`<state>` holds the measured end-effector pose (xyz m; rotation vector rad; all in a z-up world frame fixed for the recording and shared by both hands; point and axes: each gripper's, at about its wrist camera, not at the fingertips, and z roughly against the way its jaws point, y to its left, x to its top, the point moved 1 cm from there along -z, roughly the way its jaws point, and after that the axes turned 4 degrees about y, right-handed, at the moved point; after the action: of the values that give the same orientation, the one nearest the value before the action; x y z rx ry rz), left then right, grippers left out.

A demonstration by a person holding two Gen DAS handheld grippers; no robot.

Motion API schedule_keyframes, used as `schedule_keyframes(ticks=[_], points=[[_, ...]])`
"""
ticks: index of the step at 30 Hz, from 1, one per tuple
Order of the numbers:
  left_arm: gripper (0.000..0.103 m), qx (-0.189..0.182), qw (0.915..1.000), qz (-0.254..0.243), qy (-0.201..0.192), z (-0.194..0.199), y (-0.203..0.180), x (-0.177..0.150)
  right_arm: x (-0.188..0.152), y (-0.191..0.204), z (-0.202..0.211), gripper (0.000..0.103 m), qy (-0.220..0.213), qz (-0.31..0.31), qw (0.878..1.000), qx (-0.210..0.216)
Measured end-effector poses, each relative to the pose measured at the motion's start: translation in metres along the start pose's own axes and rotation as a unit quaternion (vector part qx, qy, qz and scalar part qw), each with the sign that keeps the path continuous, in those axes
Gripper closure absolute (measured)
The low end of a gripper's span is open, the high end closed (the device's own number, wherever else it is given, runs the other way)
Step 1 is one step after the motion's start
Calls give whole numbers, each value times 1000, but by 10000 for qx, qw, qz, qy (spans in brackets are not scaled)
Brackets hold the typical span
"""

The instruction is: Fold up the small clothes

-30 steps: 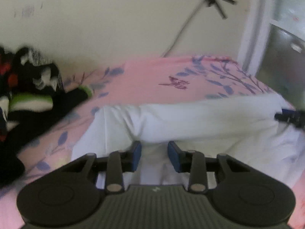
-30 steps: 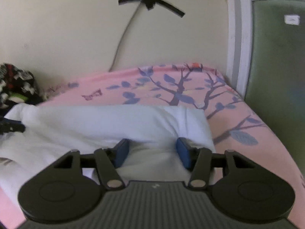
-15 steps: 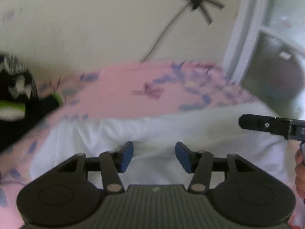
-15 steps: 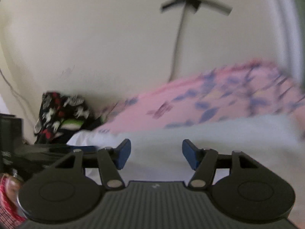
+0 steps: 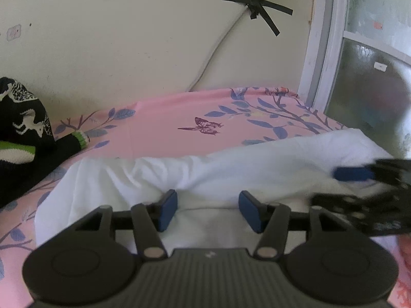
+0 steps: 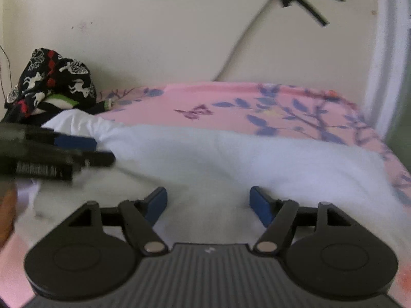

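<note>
The left gripper (image 5: 208, 211) is opening over the white garment (image 5: 231, 169); the blurred right gripper (image 5: 364, 192) seems just beside.

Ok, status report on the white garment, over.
Left gripper and right gripper both opening, nothing pinched. White garment lies folded on the pink sheet. Dark clothes pile off to the side, not in the way.
</note>
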<state>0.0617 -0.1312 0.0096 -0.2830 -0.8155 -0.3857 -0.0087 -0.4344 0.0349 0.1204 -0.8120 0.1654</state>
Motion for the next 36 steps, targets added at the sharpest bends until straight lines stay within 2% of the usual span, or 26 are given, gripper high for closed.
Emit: schedule_keyframes(ticks=[3,5,6,9,10,12,15,18,21,23,25,27,30,36], points=[[38,-169,9998,76,-35,2,3,-1,-14,-14,24,47,-30,59,9987,-512],[25,-322,9994,91,-67,5,4,-1,-16,-29,38,47,-88,-193,9965,-813],[14,-366,9992,73,-123,8,3,-2,-17,-36,44,47,-110,-365,9959,-820],[12,-388,9988,-17,-291,14,0,-4,-28,-53,39,47,186,-679,9945,-770],[12,-390,9989,-12,-260,13,0,-4,-32,-52,40,47,69,-558,9954,-770],[12,-329,9993,66,-164,10,2,-2,-31,-48,40,46,121,-460,9953,-842],[12,-341,9991,214,-87,7,7,-2,-24,-59,52,45,30,-1003,9940,-431],[11,-335,9992,194,-75,7,7,-2,-26,-84,80,40,-446,-1924,9803,22],[11,-419,9987,251,-149,11,9,-3,-36,-113,97,38,-665,-2684,9609,108],[17,-704,9961,482,-215,19,16,-3,-44,-131,99,37,-582,-3122,9482,79],[33,-1025,9917,710,-315,27,24,-1,-52,-145,99,37,-519,-3449,9370,190],[48,-1173,9891,805,-376,32,27,2,-62,-150,98,37,-467,-3660,9289,327],[61,-1314,9880,735,-354,32,26,1,-66,-154,93,37,-377,-3722,9266,379],[74,-1314,9905,403,-15,18,12,-4,-60,-153,80,35,-361,-3601,9311,453]])
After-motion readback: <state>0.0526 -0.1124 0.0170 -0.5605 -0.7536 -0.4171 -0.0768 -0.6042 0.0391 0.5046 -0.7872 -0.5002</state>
